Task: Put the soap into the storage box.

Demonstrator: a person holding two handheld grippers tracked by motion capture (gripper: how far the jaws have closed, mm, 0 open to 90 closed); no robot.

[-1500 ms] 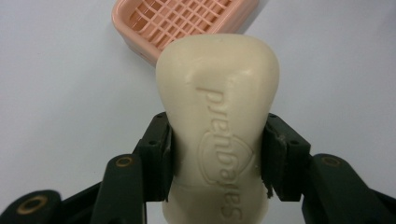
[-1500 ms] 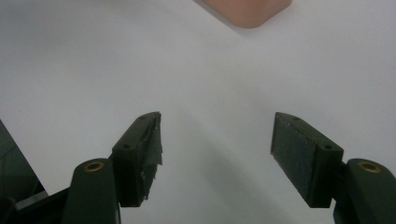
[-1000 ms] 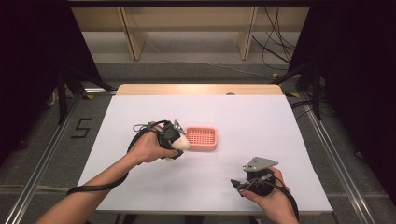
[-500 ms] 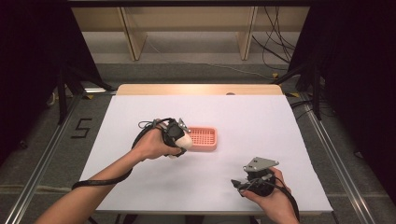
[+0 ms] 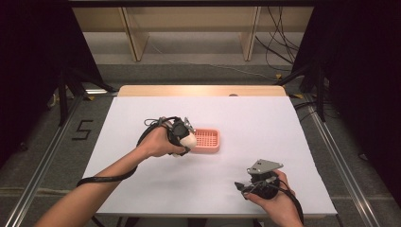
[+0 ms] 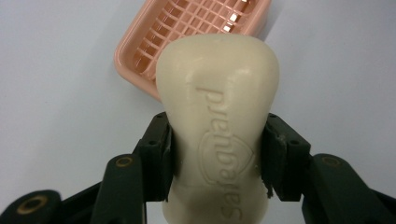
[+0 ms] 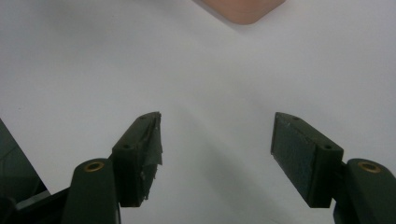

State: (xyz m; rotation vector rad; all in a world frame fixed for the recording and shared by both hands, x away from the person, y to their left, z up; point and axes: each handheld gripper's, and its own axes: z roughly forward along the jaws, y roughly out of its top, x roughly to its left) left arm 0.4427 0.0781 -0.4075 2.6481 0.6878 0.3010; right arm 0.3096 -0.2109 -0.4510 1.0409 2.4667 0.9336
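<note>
A cream bar of soap (image 6: 219, 121) with embossed lettering is clamped between the jaws of my left gripper (image 6: 217, 158). In the high view the left gripper (image 5: 182, 139) holds the soap (image 5: 187, 141) just above the table at the left end of a pink slotted soap dish (image 5: 207, 140). From the left gripper view, the dish (image 6: 187, 32) lies just beyond the soap. Near the front right of the table, my right gripper (image 5: 246, 185) rests low in the hand; its jaws (image 7: 217, 154) stand open over bare white table, with a pink corner of the dish (image 7: 240, 10) at the top edge.
The table (image 5: 265, 132) has a white cover, with a wooden strip (image 5: 203, 91) along its far edge. Metal rails (image 5: 331, 146) run along both sides on the floor. Wooden shelf legs (image 5: 135, 38) and loose cables (image 5: 279, 42) stand behind the table.
The left hand with the soap has shifted slightly up and toward the dish. The right hand has stayed where it was.
</note>
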